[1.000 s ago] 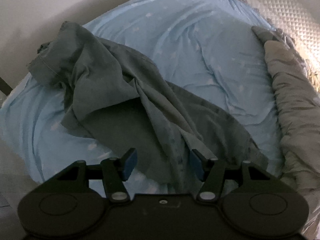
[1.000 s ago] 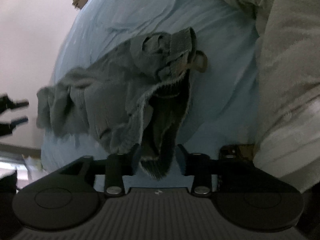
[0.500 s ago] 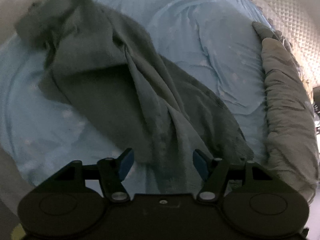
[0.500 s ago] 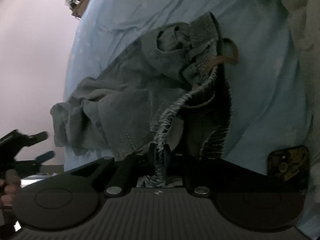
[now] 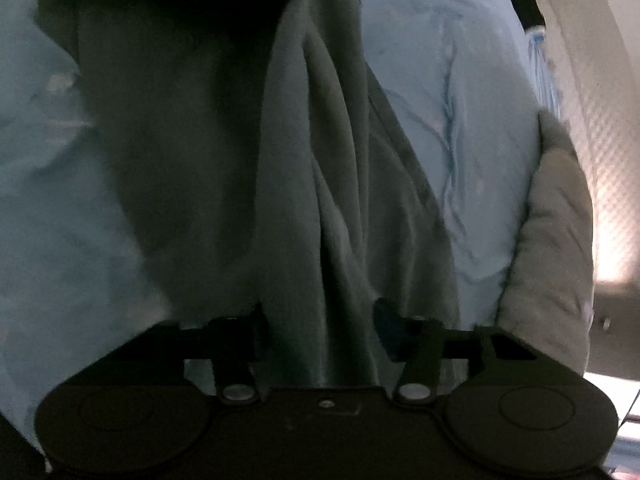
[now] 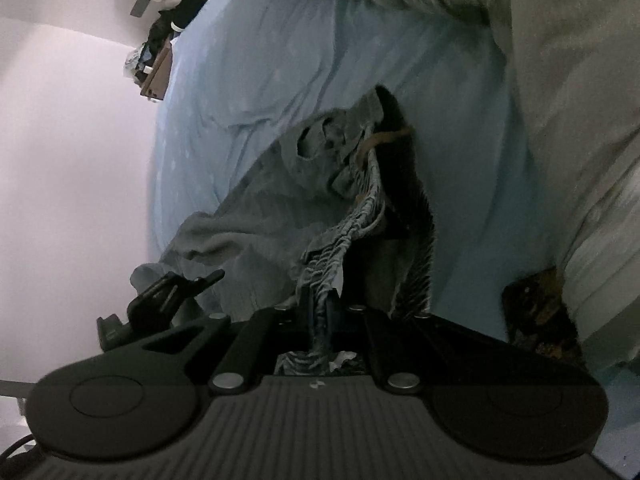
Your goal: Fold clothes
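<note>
A grey-blue garment (image 5: 224,152) lies crumpled on the light blue bed sheet (image 5: 448,92). My left gripper (image 5: 322,326) is low over the garment's near end. A long fold of the cloth runs between its jaws, which are closing and still stand apart. In the right wrist view the same garment (image 6: 256,220) stretches away, and my right gripper (image 6: 320,304) is shut on its ruched elastic waistband (image 6: 352,224), which is pulled up taut. The left gripper (image 6: 208,278) shows at the garment's far left end.
A grey quilt (image 5: 556,216) is bunched along the bed's right side and fills the top right of the right wrist view (image 6: 560,80). A dark phone-like object (image 6: 536,312) lies beside it. Clutter and a box (image 6: 158,80) sit past the bed's far end by the white wall.
My left gripper has dropped onto the garment and rolled, and its jaws have narrowed around a fold. My right gripper has shut on the waistband and lifted it slightly.
</note>
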`<state>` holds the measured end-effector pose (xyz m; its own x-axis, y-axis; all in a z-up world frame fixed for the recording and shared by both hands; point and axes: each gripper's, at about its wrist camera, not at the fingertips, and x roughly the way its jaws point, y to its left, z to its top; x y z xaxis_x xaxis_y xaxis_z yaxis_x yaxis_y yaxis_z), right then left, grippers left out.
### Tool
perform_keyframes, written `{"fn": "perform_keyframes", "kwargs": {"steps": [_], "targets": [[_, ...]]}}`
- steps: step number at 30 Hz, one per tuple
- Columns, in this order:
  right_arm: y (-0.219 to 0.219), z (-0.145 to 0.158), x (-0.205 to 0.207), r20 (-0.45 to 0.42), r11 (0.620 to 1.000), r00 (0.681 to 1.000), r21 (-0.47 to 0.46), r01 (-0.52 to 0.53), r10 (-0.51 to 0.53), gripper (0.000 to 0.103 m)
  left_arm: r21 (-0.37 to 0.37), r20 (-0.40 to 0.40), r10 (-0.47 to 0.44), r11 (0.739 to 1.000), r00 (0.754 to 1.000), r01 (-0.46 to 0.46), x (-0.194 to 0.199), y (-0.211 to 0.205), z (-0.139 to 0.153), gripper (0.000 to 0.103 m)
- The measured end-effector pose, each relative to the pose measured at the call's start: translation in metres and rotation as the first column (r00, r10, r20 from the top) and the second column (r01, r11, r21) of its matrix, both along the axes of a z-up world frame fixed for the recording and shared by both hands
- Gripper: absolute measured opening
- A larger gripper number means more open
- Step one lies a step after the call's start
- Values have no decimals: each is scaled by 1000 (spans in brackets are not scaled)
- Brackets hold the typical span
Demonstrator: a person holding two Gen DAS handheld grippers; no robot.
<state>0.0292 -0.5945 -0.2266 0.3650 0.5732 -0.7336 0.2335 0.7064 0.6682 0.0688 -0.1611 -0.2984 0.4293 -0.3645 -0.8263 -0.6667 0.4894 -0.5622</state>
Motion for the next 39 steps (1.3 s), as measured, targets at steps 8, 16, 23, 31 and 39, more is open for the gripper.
{"fn": "perform_keyframes", "kwargs": {"steps": [8, 16, 23, 31, 39], "targets": [[2, -1, 12, -15, 992, 997, -100, -83, 82, 6, 54, 76, 48, 997, 996, -52, -19, 11, 38, 3], [16, -47, 4, -152, 926, 963, -276, -258, 223, 5, 88, -192, 121, 991, 974, -106, -94, 10, 13, 3], [33, -82, -9, -213, 873, 937, -351, -338, 277, 6, 50, -279, 102, 995, 955, -92, -109, 13, -13, 5], [33, -48, -6, -149, 863, 958, -416, -287, 247, 27, 108, -195, 25, 994, 981, -4, -94, 26, 35, 44], [50, -10, -6, -8, 830, 955, -493, -261, 297, 40, 225, -140, -5, 974, 990, 36, -85, 57, 81, 54]]}}
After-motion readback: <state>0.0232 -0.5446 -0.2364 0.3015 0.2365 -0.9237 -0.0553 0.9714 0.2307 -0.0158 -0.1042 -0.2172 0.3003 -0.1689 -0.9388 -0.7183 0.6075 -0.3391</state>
